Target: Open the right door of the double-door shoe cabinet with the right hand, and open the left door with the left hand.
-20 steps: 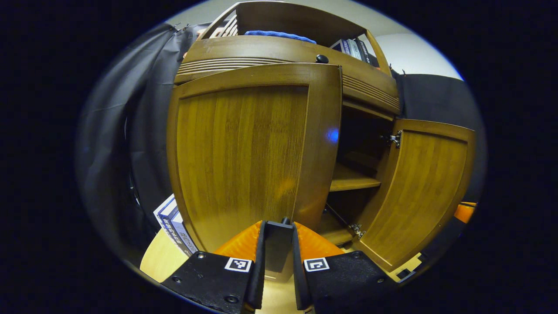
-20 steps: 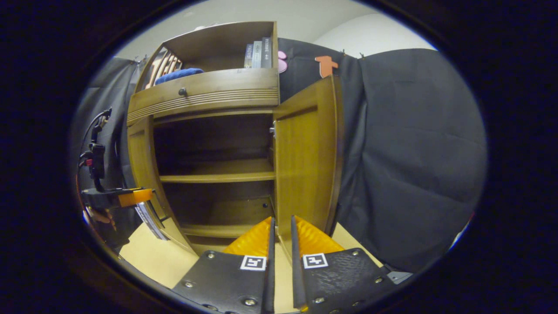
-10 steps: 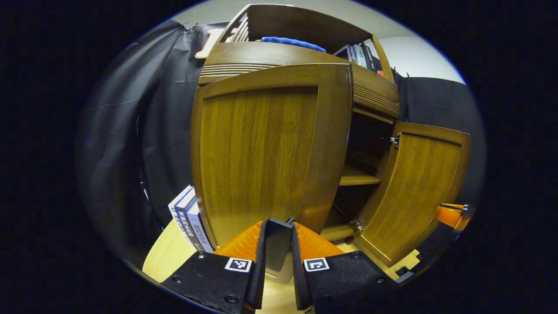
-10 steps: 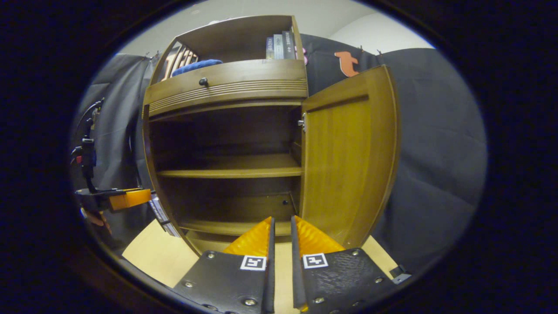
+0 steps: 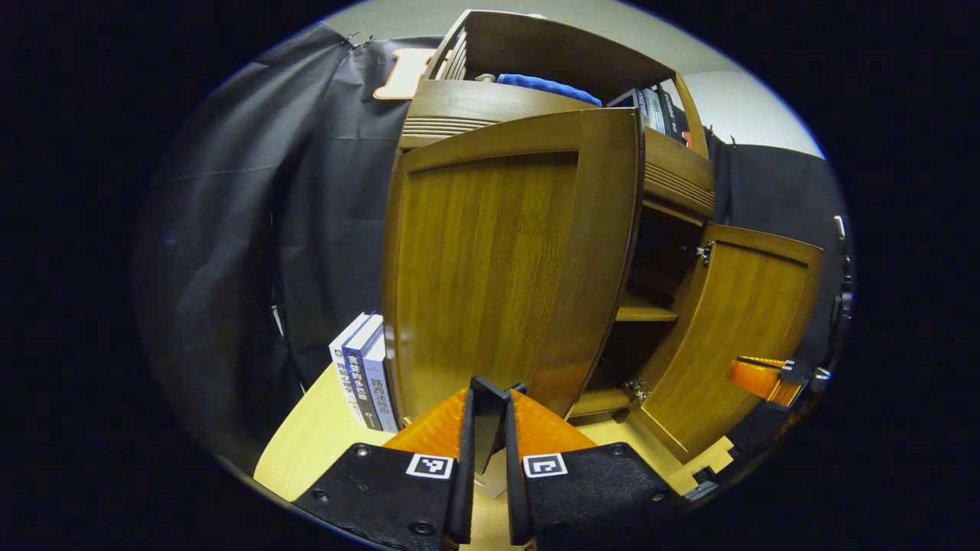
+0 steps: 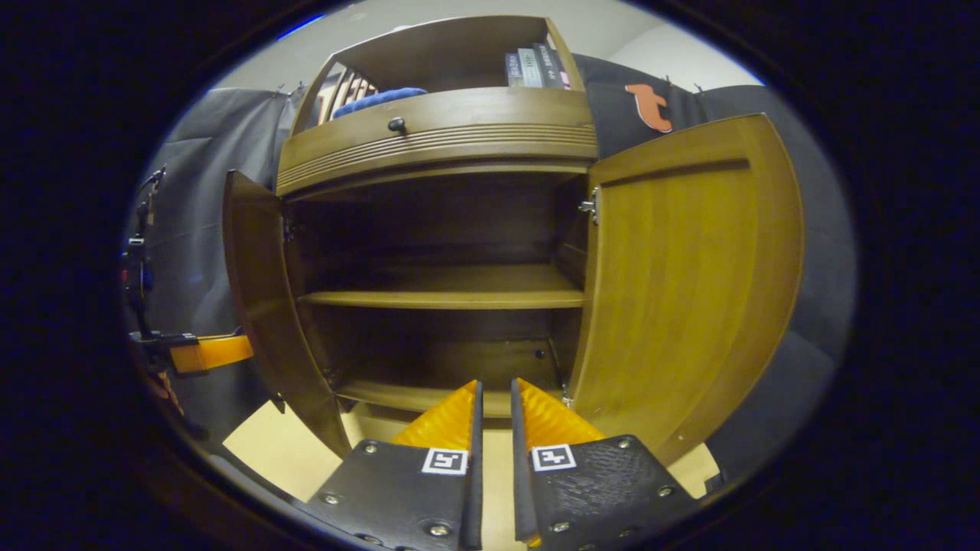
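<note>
Both doors of the shoe cabinet [image 6: 436, 145] stand swung out — left door [image 5: 498, 260] wide open, right door [image 6: 681, 283] likewise. Left gripper [image 5: 488, 413] has its jaws clamped on the left door's lower edge. Right gripper [image 6: 494, 398] is off the right door, jaws nearly closed on nothing, above the bench [image 6: 276, 451]. Books [image 5: 364, 371] stand beside the cabinet.

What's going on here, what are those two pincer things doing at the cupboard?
A person holds a gripper in each hand to open a shoe cabinet. Both doors stand open now. The left gripper is clamped on the lower edge of the left door. The right gripper is nearly closed, holds nothing and is clear of the right door. The shelves inside look empty.
</note>
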A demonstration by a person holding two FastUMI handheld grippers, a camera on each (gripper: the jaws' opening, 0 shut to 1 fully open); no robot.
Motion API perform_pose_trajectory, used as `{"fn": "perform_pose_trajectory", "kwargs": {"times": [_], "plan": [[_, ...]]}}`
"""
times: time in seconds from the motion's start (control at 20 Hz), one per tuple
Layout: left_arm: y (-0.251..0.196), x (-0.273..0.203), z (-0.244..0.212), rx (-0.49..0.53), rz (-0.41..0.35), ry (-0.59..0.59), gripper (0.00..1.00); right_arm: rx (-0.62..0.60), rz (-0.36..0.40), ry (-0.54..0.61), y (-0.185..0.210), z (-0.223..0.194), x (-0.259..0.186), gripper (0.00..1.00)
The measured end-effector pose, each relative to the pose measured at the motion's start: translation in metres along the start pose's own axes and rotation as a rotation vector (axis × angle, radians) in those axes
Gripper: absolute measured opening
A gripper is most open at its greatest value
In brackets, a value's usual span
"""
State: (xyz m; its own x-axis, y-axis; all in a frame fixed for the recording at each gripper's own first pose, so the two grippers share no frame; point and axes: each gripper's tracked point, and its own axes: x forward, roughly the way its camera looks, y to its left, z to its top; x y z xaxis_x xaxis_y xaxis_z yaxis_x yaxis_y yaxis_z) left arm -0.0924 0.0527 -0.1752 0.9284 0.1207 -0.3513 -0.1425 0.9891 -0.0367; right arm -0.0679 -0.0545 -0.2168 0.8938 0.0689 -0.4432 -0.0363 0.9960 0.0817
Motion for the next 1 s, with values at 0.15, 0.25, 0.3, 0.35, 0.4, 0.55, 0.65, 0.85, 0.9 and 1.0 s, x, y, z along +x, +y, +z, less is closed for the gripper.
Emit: {"fn": "perform_pose_trajectory", "kwargs": {"times": [0.15,0.25,0.3,0.35,0.4,0.55,0.65,0.85,0.9,1.0], "plan": [[0.011,-0.008,0.000,-0.006,0.018,0.000,0.16,-0.006,0.049,0.008,0.021,0.000,0.012,0.17],[0.019,-0.012,0.000,-0.015,0.029,-0.002,0.13,-0.014,0.077,0.011,0.033,0.001,0.019,0.17],[0.022,-0.014,0.001,-0.018,0.033,-0.003,0.12,-0.017,0.090,0.014,0.039,-0.001,0.022,0.17],[0.026,-0.016,0.001,-0.022,0.039,-0.001,0.12,-0.019,0.102,0.016,0.043,0.000,0.025,0.17],[0.030,-0.019,0.002,-0.027,0.045,-0.002,0.11,-0.020,0.113,0.019,0.049,-0.002,0.027,0.17],[0.044,-0.026,0.002,-0.017,0.073,-0.002,0.08,-0.024,0.139,0.025,0.061,-0.004,0.030,0.17],[0.055,-0.030,0.002,0.001,0.091,-0.005,0.05,-0.028,0.153,0.027,0.068,-0.005,0.034,0.17],[0.066,-0.036,0.004,-0.003,0.089,-0.019,0.02,-0.039,0.175,0.031,0.080,-0.005,0.038,0.16],[0.068,-0.035,0.004,0.000,0.086,-0.022,0.02,-0.040,0.178,0.031,0.081,-0.004,0.038,0.17],[0.073,-0.036,0.004,0.005,0.087,-0.026,0.02,-0.042,0.184,0.030,0.086,-0.005,0.040,0.16]]}}
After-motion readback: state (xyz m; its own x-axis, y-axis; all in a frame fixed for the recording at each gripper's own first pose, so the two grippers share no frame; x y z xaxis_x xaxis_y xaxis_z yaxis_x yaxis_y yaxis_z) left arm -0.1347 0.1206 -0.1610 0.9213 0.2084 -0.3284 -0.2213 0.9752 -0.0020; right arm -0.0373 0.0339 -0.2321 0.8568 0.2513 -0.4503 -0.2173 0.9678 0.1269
